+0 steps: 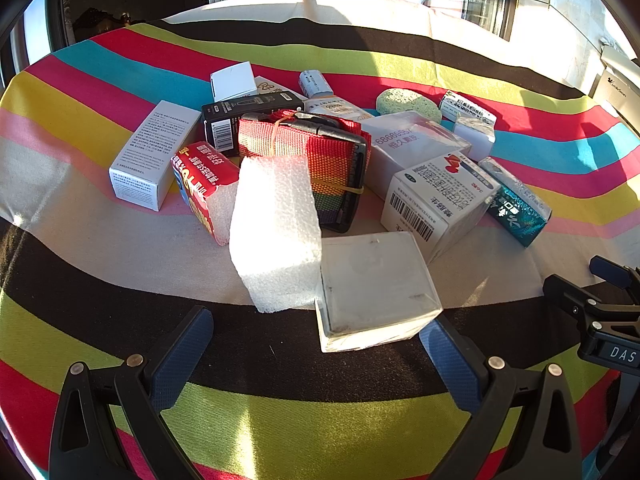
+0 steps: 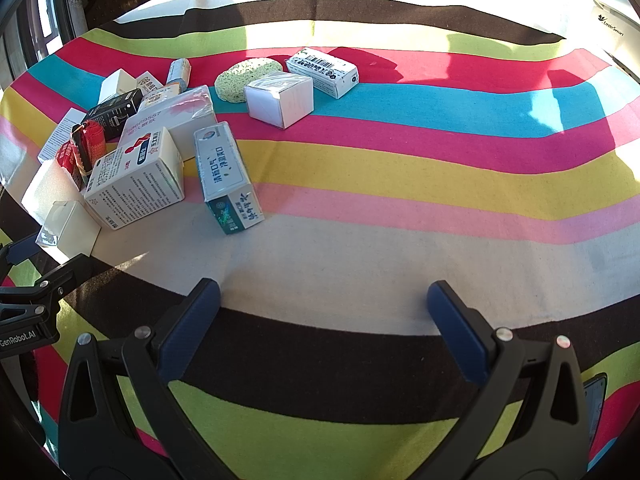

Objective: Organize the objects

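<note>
A pile of small boxes lies on the striped cloth (image 1: 280, 420). In the left wrist view a clear plastic box (image 1: 376, 292) sits nearest, beside a white foam block (image 1: 276, 232), a red box (image 1: 204, 188), a rainbow strap roll (image 1: 320, 160), a white medicine box (image 1: 436, 200) and a teal box (image 1: 516, 204). My left gripper (image 1: 316, 348) is open, just short of the clear box. My right gripper (image 2: 324, 320) is open and empty over the cloth (image 2: 360, 264), right of the teal box (image 2: 228, 176). The right gripper also shows at the left wrist view's right edge (image 1: 600, 304).
Farther back lie a green sponge (image 2: 248, 76), a small white box (image 2: 280, 98) and a barcode box (image 2: 324, 72). A tall white box (image 1: 152, 156) and a black box (image 1: 240, 116) sit at the pile's left. A white appliance (image 2: 612, 24) stands beyond the table's right edge.
</note>
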Action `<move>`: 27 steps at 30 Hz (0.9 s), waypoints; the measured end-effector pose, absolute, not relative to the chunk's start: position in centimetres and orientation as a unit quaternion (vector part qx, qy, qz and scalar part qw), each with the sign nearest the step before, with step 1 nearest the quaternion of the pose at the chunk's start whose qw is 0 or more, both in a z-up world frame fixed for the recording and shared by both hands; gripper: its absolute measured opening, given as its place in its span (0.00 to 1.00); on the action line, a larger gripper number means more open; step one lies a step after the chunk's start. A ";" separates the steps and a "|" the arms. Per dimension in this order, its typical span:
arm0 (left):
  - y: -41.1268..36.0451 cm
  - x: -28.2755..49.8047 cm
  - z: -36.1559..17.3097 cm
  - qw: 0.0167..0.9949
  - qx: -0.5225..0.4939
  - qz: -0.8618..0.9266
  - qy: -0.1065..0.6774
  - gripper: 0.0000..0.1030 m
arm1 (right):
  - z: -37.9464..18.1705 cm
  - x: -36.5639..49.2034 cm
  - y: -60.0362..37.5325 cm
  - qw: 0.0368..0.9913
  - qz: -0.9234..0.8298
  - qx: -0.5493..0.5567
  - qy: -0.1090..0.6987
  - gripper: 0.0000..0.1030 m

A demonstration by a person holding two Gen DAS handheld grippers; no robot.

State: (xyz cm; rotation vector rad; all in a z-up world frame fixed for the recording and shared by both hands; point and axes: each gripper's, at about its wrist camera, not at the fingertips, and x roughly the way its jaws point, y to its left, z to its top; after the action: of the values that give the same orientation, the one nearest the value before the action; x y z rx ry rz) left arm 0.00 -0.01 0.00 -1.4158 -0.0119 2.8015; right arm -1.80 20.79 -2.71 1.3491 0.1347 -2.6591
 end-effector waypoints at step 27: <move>0.1 -0.2 0.0 0.003 -0.454 0.891 -0.002 1.00 | -2.7 -1.4 20.8 0.095 -0.887 0.450 0.049 1.00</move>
State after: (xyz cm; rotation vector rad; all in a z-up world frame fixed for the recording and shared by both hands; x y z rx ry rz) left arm -0.16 0.11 0.00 -1.4245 -0.0070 2.7944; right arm -1.40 20.85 -2.72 1.3338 0.1465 -2.6294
